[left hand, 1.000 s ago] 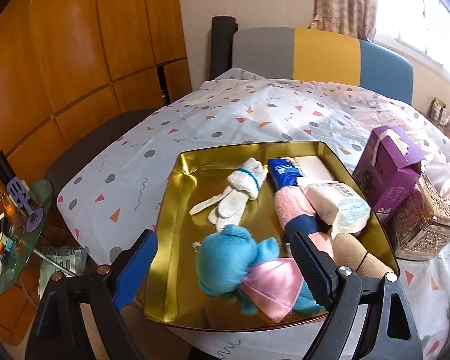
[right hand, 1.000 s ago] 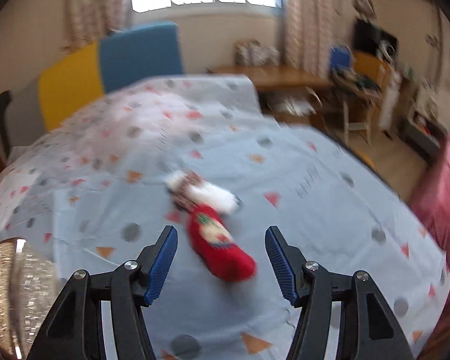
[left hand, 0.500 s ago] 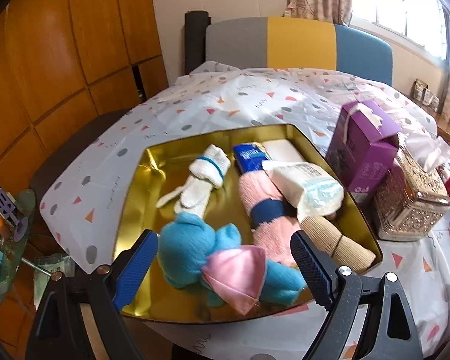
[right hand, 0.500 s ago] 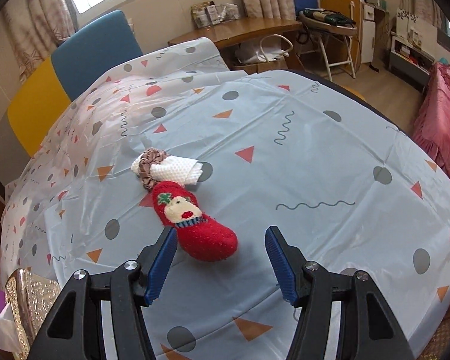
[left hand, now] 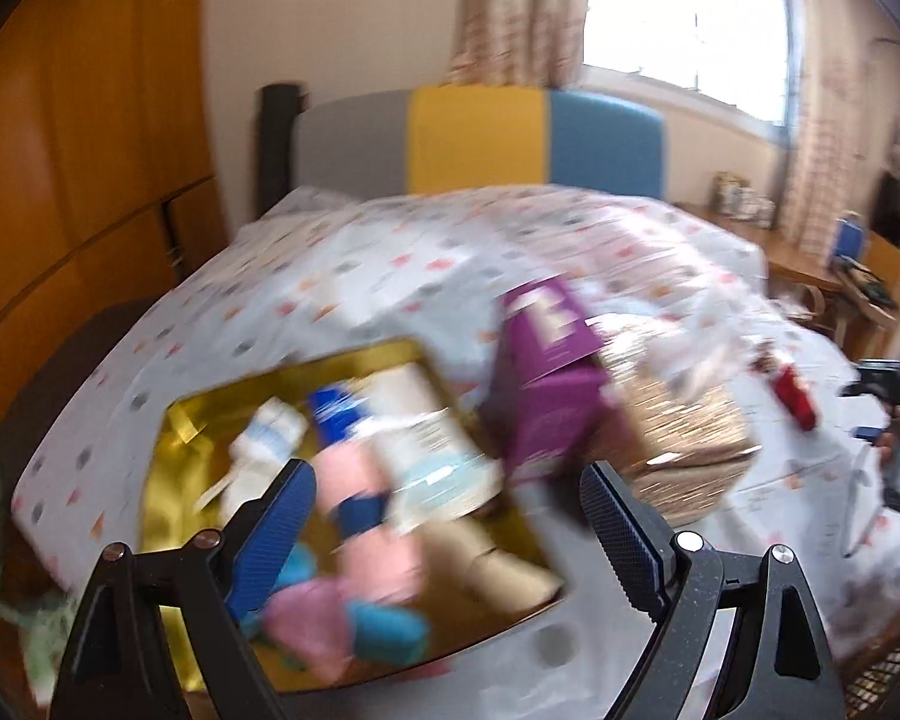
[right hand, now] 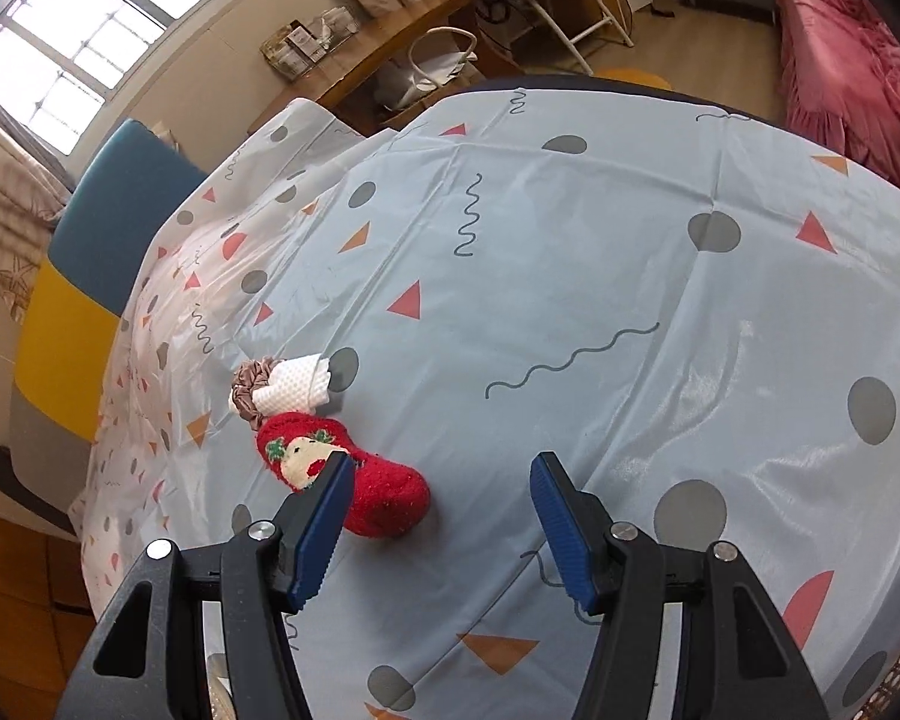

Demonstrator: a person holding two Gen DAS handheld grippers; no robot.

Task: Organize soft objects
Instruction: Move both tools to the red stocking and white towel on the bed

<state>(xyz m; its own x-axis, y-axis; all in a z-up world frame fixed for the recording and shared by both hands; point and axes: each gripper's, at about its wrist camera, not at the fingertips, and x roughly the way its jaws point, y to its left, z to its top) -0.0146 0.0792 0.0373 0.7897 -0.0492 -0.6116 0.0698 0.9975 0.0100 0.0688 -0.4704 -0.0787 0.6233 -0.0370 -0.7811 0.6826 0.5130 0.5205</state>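
Soft objects mostly sit in the gold tray [left hand: 168, 480] under our empty, wide-open left gripper [left hand: 447, 516], blurred, beside a purple box [left hand: 546, 408]. Our right gripper [right hand: 435, 519], open and empty, hovers over the red sock [right hand: 384, 492] left on the patterned counter [right hand: 570, 276], bedroom beyond.

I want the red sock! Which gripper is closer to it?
Right. The right gripper hangs open just above the red sock. The left gripper is far off, over the gold tray.
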